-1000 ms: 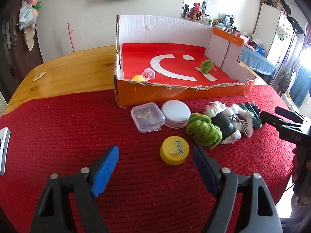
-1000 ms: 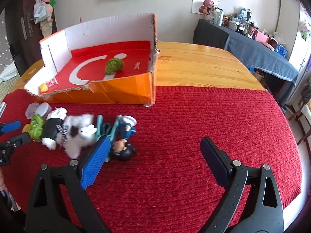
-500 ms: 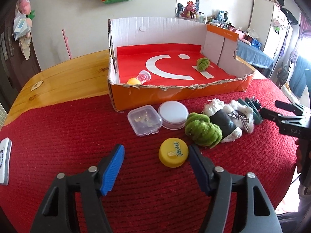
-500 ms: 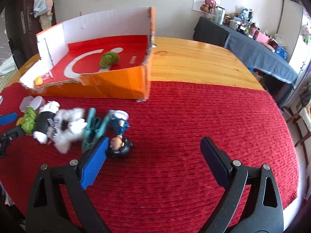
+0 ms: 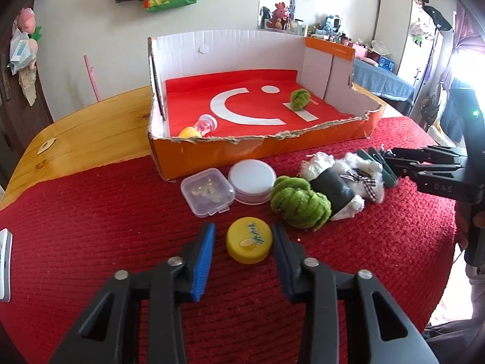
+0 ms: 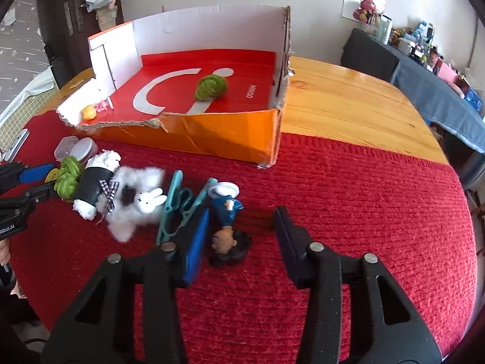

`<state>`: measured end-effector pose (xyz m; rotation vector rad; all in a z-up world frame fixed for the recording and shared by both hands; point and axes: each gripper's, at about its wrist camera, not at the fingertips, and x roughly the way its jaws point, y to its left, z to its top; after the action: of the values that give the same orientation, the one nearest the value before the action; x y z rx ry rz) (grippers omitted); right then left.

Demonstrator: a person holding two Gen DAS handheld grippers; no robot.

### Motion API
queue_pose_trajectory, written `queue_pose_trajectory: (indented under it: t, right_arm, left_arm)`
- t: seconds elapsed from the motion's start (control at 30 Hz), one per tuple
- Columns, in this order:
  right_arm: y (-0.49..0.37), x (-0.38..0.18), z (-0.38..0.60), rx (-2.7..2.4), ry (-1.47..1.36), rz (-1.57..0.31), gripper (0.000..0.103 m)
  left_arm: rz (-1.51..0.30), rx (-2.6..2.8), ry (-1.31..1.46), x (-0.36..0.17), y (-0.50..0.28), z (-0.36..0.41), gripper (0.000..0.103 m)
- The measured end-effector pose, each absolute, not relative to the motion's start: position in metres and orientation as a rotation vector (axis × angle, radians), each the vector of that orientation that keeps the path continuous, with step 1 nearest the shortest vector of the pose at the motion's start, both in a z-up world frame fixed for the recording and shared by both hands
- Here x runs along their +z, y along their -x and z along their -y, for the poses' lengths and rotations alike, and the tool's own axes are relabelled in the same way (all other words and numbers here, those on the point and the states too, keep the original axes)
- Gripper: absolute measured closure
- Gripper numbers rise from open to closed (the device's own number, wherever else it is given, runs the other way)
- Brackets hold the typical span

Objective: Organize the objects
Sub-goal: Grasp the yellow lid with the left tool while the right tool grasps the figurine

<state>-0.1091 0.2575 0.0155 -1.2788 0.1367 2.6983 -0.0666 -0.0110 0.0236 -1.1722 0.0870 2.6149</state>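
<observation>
My left gripper (image 5: pixel 244 244) is open, its blue pads on either side of a yellow round lid (image 5: pixel 249 243) on the red cloth, small gaps showing. My right gripper (image 6: pixel 241 232) is open around a small doll figure (image 6: pixel 226 227) lying beside teal clips (image 6: pixel 175 209). An orange cardboard box (image 5: pixel 257 148) with a red floor holds a green knot ball (image 5: pixel 300 99) and a small yellow and pink toy (image 5: pixel 198 127). In front of it lie a clear plastic case (image 5: pixel 207 194), a white round tin (image 5: pixel 252 179), a green knot ball (image 5: pixel 298 204) and a white fluffy toy (image 5: pixel 342 182).
The red cloth (image 6: pixel 363 212) covers the near half of a wooden table (image 6: pixel 342 91). A white device (image 5: pixel 4 265) lies at the cloth's left edge. The table edge falls off at the right in the right wrist view.
My left gripper moved forward and narrowed around the yellow lid. My right gripper moved forward and left and narrowed around the doll figure.
</observation>
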Motion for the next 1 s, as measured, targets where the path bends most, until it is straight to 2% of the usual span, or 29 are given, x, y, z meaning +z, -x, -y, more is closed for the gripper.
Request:
queue_pose_trajectory:
  t: [0.03, 0.1, 0.57, 1.0]
  right_arm:
    - [0.108, 0.015, -0.256, 2.714, 1.275, -0.135, 0.075]
    - [0.106, 0.016, -0.254, 2.744, 1.269, -0.158, 0.079]
    - [0.087, 0.045, -0.250, 2.829, 1.133, -0.246, 0.080]
    - [0.083, 0.059, -0.241, 2.872, 1.102, -0.249, 0.080]
  left_arm:
    - [-0.082, 2.612, 1.170, 0.024, 0.066, 0.011, 0.071]
    - [-0.080, 2.607, 1.165, 0.024, 0.066, 0.010, 0.071]
    - [-0.006, 2.613, 1.084, 0.047, 0.056, 0.016, 0.072]
    - [0.005, 2.624, 1.042, 0.061, 0.050, 0.017, 0.072]
